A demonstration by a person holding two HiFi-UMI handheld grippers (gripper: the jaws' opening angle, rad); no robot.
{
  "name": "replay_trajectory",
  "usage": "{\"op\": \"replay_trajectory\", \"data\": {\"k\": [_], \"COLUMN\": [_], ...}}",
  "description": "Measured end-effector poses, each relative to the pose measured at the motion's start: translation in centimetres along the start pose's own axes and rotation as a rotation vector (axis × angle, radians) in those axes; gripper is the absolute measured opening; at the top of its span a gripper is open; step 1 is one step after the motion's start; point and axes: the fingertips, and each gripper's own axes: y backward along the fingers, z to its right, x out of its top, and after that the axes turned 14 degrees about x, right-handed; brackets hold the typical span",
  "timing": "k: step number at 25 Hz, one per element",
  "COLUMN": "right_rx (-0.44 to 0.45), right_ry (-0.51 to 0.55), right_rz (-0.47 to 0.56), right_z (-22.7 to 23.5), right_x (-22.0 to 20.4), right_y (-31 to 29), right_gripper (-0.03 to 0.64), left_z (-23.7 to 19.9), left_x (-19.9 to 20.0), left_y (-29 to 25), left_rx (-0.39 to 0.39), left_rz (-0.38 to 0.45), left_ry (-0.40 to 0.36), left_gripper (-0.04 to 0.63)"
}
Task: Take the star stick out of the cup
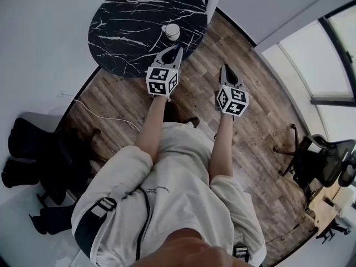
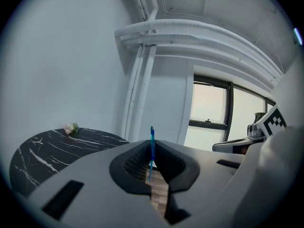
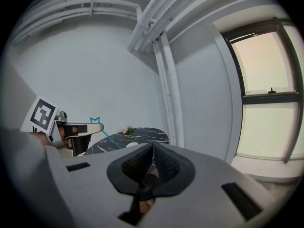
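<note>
Left gripper: jaws clamped on thin blue-green star stick. Its own view gives the shaft upright between the pads, star edge-on, lower end showing against the wooden floor. Only the right gripper view shows the star outline: just above the left jaw tips, with the shaft slanting down beyond them. The head view does not resolve the stick. Small white cup: just ahead of the left tips, on round black marble-patterned table. Right gripper: jaws closed together, empty.

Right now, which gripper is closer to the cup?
Left. The left gripper is right by the cup at the table's edge, pinching the stick. The right gripper is farther away, over the floor.
</note>
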Motion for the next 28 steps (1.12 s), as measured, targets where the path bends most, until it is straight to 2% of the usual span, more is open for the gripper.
{"op": "replay_trajectory", "data": {"k": [28], "right_rx": [0.079], "right_ry": [0.017], "right_rz": [-0.018], "right_z": [-2.1], "right_x": [-0.6], "right_y": [-0.3], "right_gripper": [0.037], "left_z": [0.3], "left_x": [-0.3], "left_y": [1.0], "left_rx": [-0.011], "left_rz": [0.003], "left_ry": [-0.021], "left_gripper": [0.032]}}
